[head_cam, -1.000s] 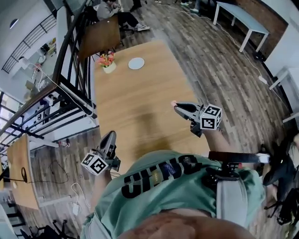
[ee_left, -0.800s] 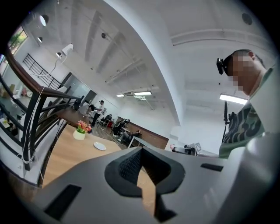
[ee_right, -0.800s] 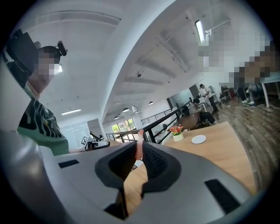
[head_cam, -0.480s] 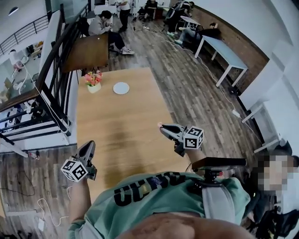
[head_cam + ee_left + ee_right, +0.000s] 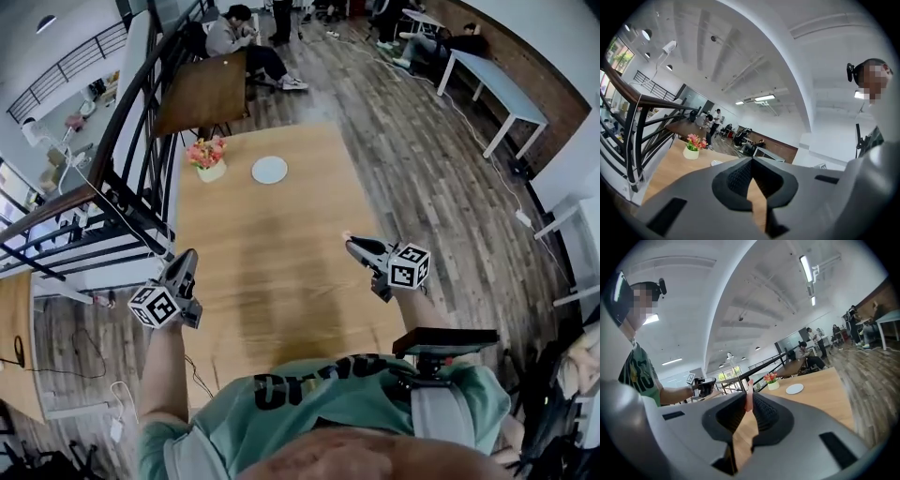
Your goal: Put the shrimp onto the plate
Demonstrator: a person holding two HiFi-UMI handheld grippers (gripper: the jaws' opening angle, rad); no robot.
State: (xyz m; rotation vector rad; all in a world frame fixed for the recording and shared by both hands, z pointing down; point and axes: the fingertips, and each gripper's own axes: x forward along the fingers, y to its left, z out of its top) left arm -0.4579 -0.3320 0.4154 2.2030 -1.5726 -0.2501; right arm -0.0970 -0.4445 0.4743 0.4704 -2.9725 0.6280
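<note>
Sticking up from the tip of the right tool (image 5: 356, 246) is the pink shrimp (image 5: 749, 392) — the jaws are clenched on it, so it's held up in the air above the near right part of the wooden counter (image 5: 272, 244). The white plate (image 5: 269, 170) sits well apart from it at the far end, just beside a little pot of flowers (image 5: 210, 157). The left tool (image 5: 187, 261) is over by the counter's left edge — jaw tips pressed together, nothing in them.
</note>
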